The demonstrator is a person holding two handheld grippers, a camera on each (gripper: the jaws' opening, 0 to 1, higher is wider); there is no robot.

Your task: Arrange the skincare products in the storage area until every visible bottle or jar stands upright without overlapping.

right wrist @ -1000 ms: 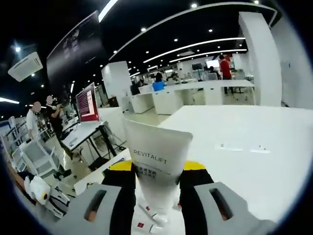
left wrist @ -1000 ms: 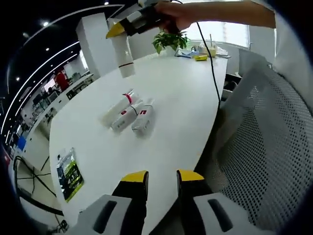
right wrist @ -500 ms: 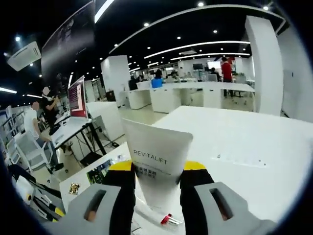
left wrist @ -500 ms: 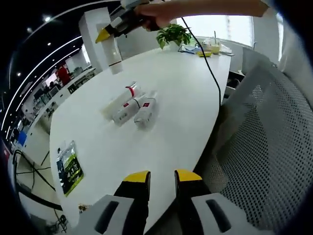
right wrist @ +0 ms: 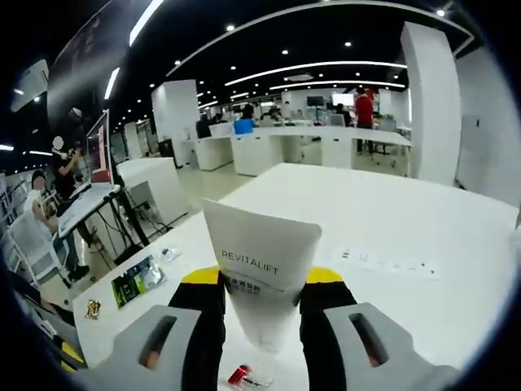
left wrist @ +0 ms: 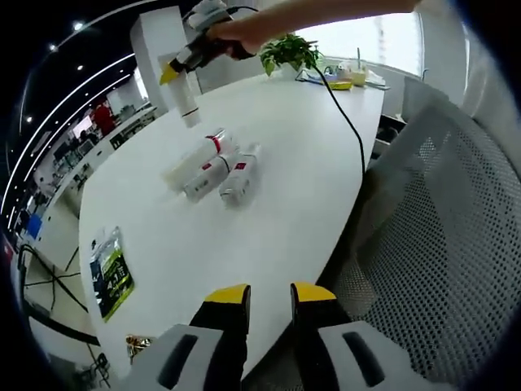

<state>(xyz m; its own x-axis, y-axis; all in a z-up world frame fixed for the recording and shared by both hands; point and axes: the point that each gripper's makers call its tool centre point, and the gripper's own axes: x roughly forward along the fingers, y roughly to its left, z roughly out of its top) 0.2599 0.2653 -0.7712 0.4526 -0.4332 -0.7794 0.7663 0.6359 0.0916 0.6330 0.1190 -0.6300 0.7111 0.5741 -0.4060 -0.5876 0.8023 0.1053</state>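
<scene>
1. My left gripper view looks down the white desk [left wrist: 301,163]: three tubes [left wrist: 213,169] lie side by side on it, red-banded, touching one another. A green packet [left wrist: 109,274] lies near the left edge, and a mesh chair [left wrist: 431,244] stands at the right. Far off are a potted plant [left wrist: 290,52] and some yellow items, too small to name.
2. That view also catches my right hand-held gripper [left wrist: 181,67], held up above the far end of the lying tubes with a white tube [left wrist: 186,99] hanging from it, cap downward.
3. My right gripper view shows that tube [right wrist: 259,273] close up, clamped between both jaws of the right hand-held gripper [right wrist: 262,285], flat crimped end up, marked REVITALIFT.
4. My left hand-held gripper [left wrist: 262,294] holds nothing; its jaws stand slightly apart over the near desk edge.
5. Four tubes counted: three lying, one held.
</scene>
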